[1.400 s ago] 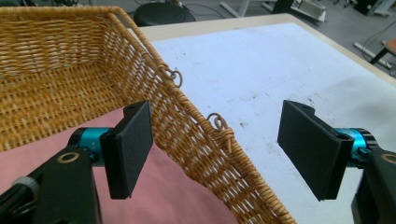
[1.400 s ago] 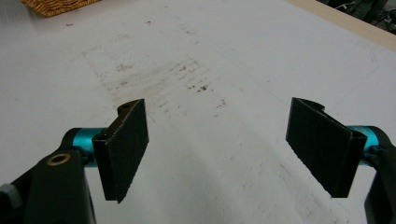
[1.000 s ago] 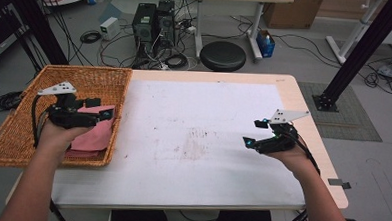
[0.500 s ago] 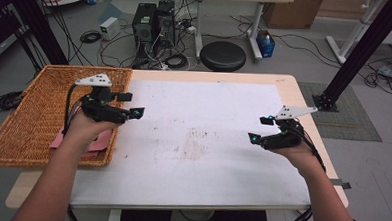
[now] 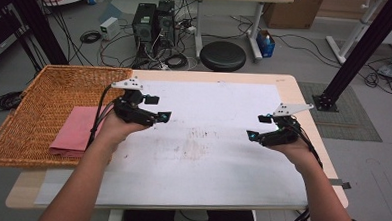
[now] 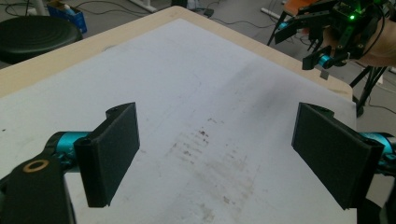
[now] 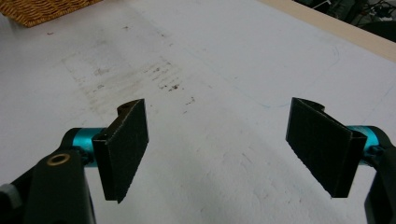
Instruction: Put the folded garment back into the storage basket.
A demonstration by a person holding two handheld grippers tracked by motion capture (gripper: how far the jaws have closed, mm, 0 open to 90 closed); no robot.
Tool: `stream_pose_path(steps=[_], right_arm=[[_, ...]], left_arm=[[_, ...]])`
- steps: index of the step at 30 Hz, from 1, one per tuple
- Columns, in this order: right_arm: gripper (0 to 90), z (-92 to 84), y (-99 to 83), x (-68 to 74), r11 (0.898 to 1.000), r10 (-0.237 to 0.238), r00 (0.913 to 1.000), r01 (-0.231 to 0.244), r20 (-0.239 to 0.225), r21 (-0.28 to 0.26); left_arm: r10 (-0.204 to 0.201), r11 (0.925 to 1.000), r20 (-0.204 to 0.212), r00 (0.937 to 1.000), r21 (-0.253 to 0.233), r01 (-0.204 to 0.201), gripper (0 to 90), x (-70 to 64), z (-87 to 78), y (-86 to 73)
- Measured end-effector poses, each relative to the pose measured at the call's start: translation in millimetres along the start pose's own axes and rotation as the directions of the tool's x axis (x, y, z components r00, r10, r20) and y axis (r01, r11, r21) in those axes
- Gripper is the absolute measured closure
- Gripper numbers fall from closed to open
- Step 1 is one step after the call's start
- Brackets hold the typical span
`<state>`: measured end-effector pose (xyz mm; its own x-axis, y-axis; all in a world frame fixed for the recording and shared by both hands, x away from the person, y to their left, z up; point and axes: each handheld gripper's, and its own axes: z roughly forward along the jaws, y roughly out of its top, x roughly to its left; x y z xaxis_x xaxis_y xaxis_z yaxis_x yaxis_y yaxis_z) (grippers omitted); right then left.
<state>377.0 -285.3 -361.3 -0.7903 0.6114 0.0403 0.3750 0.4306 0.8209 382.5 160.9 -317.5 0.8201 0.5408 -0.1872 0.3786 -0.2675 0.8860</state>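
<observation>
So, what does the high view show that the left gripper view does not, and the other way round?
High view alone: the wicker basket at the table's left end, with a folded pink cloth in it, and the left tool from outside, over the white sheet.

Left gripper view alone: that tool's two black pads up close, wide apart with nothing between them.

Both share: the white sheet with its brownish stain, and the right tool.

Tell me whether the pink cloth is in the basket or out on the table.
In. The pink cloth lies flat inside the wicker basket, within its rim, left of the left gripper.
</observation>
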Motion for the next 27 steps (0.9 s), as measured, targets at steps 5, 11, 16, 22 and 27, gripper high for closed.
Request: stream_pose_path(steps=[5,11,16,22,27], right_arm=[[20.5,9.3,0.9,-3.4,1.0,0.007,0.9999,-0.007,-0.015,0.011],[20.5,18.1,0.1,-10.7,1.0,0.017,0.9998,-0.017,-0.009,0.017],[20.5,21.2,-0.4,-10.4,0.999,0.023,0.9997,-0.023,0.004,0.027],[20.5,23.8,-0.4,-7.4,0.999,0.028,0.9996,-0.028,0.009,0.026],[20.5,27.4,-0.6,-6.4,0.999,0.024,0.9997,-0.024,0.006,0.036]], left_arm=[[0.01,0.9999,-0.003,0.9999,0.014,-0.01,15.1,-3.6,19.7,-10.8],[0.015,0.9997,-0.003,0.9999,0.021,-0.015,15.2,-8.4,43.4,-20.2],[-0.005,0.9992,0.022,0.9997,0.039,0.004,15.2,-11.9,60.9,-27.6],[0.001,0.9985,0.021,0.9998,0.055,-0.002,15.2,-12.0,69.7,-38.6],[-0.011,0.9991,0.012,0.9999,0.042,0.011,15.3,-10.2,67.9,-42.1]])
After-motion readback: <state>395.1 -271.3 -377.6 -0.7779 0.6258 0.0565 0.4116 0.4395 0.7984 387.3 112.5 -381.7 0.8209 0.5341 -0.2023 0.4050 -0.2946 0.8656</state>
